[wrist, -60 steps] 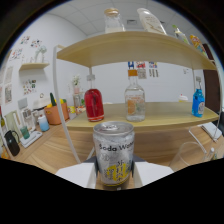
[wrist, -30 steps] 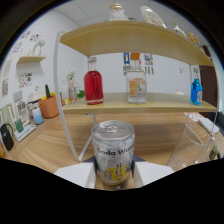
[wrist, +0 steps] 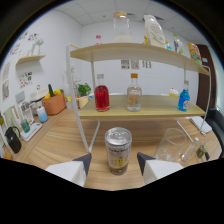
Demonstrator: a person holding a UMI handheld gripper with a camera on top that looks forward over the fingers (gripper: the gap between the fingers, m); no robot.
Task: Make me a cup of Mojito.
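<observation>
Silver soda can point(wrist: 118, 150) stood on the wooden table point(wrist: 60, 145) between the claw's point(wrist: 115, 165) spread fingers — gaps either side, nothing gripped. Beside it sat a clear glass point(wrist: 175, 145); beyond, the shelf point(wrist: 145, 113) held a red bottle point(wrist: 101, 95) and a blue one point(wrist: 184, 100).

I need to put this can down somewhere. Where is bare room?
Bare wood lies left of the can, toward the pot, and between can and glass. The lower shelf is free between its bottles. The far left is crowded.
</observation>
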